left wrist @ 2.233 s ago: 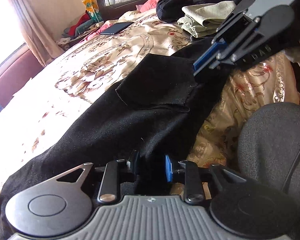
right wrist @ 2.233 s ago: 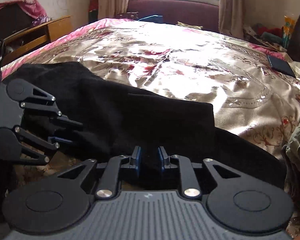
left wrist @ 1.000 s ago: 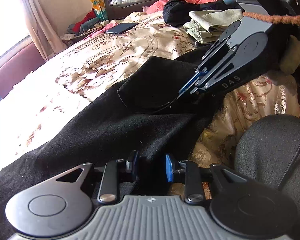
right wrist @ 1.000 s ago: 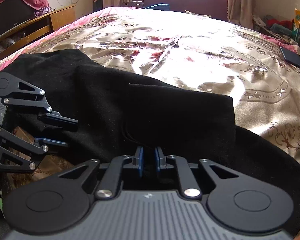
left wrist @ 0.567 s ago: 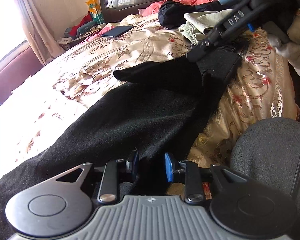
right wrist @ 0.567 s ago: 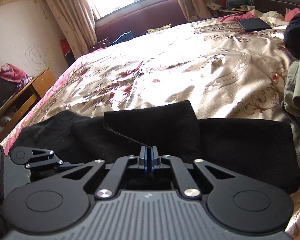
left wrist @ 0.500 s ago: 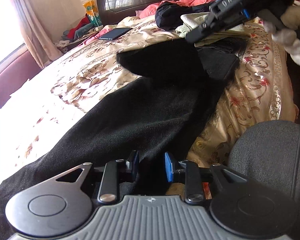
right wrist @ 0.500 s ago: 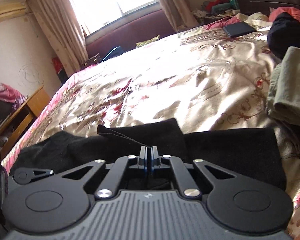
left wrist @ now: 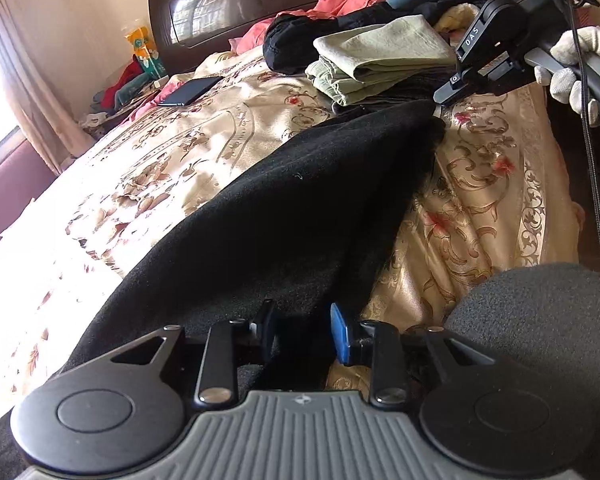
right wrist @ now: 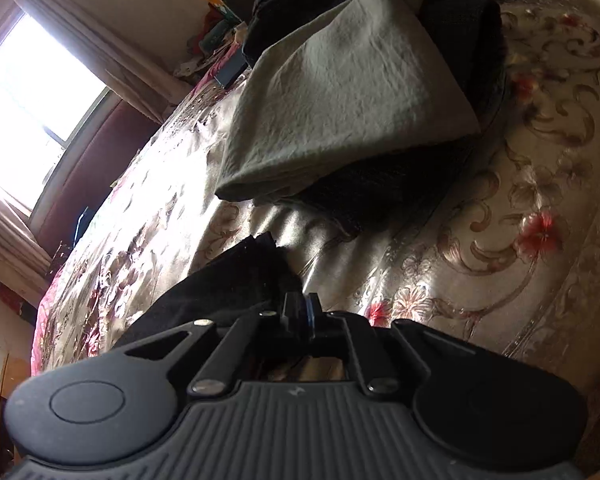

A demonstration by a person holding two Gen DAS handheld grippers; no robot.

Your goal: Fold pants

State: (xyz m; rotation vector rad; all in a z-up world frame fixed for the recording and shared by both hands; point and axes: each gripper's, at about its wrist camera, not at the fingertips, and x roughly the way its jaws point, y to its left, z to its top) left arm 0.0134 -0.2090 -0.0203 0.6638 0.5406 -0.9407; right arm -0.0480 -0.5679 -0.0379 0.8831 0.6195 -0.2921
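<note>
- Sunlit bedroom, left wrist view: a floral bedspread (left wrist: 188, 152) covers the bed, with a dark headboard (left wrist: 220, 8) far off and a grey chair back (left wrist: 540, 320) near on the right.
- Black pants (left wrist: 280, 216) lie along the near edge of the bed, running from the left gripper (left wrist: 302, 332) up toward the far right.
- Left gripper's jaws stand part-open around a fold of the black cloth; whether they pinch it I cannot tell.
- Change since a moment ago: the far end of the pants, lifted and doubled over half a second back, is now drawn out long by the right gripper (left wrist: 440, 102), held in a white-gloved hand (left wrist: 580, 68).
- My reading: the cloth is being stretched flat before the next fold, so the task is at an early stage.
- Folded green clothes (left wrist: 380, 60) and a dark heap (left wrist: 296, 44) sit just beyond the pulled end; a phone (left wrist: 190, 90) lies further left.
- Right wrist view, tilted: right gripper (right wrist: 302, 312) has its jaws closed tight on a corner of the pants (right wrist: 228, 280).
- Green folded stack (right wrist: 340, 96) rests on a dark garment (right wrist: 400, 184) close ahead, near the pants' corner.
- That stack crowds the far end, so little bare bedspread is left there for laying the pants out.
</note>
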